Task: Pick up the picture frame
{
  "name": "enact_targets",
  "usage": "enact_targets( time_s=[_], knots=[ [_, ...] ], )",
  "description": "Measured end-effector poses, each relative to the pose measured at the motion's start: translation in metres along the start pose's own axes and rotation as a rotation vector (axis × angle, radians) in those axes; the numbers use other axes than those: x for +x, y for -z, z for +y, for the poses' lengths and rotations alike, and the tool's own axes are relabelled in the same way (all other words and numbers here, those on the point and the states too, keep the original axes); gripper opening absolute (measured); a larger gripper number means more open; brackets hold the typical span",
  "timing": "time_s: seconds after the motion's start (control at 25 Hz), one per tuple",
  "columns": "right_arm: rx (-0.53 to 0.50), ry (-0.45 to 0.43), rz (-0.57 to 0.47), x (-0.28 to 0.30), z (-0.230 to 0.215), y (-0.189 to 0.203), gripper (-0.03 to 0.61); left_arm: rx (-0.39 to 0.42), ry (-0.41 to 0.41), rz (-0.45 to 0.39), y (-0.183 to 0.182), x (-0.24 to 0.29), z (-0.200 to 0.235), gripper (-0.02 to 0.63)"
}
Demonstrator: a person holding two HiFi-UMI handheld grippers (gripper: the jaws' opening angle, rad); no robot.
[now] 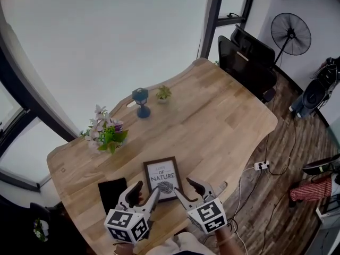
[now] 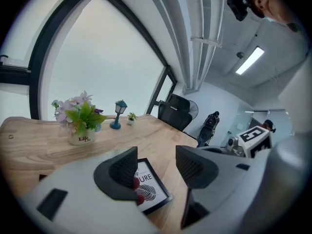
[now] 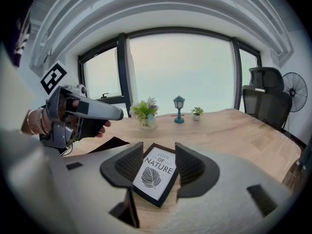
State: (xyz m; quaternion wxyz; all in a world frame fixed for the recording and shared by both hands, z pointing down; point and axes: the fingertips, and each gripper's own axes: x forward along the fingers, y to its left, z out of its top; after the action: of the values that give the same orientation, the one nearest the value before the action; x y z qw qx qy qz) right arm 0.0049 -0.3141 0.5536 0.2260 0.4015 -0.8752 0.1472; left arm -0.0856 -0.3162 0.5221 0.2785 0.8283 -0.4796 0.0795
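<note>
Tools numbered two, and both stood with jaws wide apart and nothing clamped; the left tool [image 1: 147,189] hung at the near left corner of the single picture frame [image 1: 163,178], the right tool [image 1: 183,186] at its near right corner, each carrying one marker cube. That frame lay flat on the wooden surface [image 1: 223,116], close to the person's edge, just beside one black pad [image 1: 111,191] on its left. Further along the surface stood one flower pot [image 1: 105,134], one small blue lamp ornament [image 1: 141,102] and one tiny potted plant [image 1: 163,93], all well apart from the frame. Only the head view showed the floor, with one white power strip [image 1: 261,165] and its cables, and what looked like two black chairs [image 1: 247,57] at the far end; one standing fan [image 1: 290,34] stood behind them. The left gripper view looked past the left tool [image 2: 156,167] at just part of the frame [image 2: 151,189], its left side hidden by a jaw, and it alone showed a ceiling light strip [image 2: 251,60]. The right gripper view framed nearly the whole picture frame [image 3: 153,177] in the gap of the right tool [image 3: 158,165], the leaf print readable, the pads clear of it; it alone showed a hand [image 3: 73,126] gripping the left tool.
</note>
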Motion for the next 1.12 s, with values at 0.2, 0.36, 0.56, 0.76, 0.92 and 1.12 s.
enact_targets(
  time_s=[0.2, 0.36, 0.56, 0.76, 0.92, 1.12],
  knots=[
    [0.000, -0.014, 0.053, 0.019, -0.001, 0.014, 0.194, -0.027, -0.003, 0.047, 0.016, 0.010, 0.015, 0.232],
    [0.003, -0.015, 0.090, 0.033, -0.002, 0.026, 0.210, -0.056, -0.020, 0.079, 0.030, 0.017, 0.030, 0.239],
    [0.028, 0.002, 0.113, 0.048, -0.007, 0.041, 0.210, -0.088, -0.027, 0.112, 0.051, 0.026, 0.042, 0.241],
    [0.034, 0.011, 0.141, 0.059, -0.013, 0.053, 0.210, -0.123, -0.043, 0.142, 0.071, 0.035, 0.054, 0.239],
    [0.052, 0.006, 0.174, 0.069, -0.016, 0.065, 0.210, -0.150, -0.057, 0.170, 0.087, 0.043, 0.064, 0.239],
    [0.084, 0.014, 0.205, 0.081, -0.025, 0.079, 0.209, -0.178, -0.065, 0.211, 0.104, 0.053, 0.074, 0.239]
  ],
)
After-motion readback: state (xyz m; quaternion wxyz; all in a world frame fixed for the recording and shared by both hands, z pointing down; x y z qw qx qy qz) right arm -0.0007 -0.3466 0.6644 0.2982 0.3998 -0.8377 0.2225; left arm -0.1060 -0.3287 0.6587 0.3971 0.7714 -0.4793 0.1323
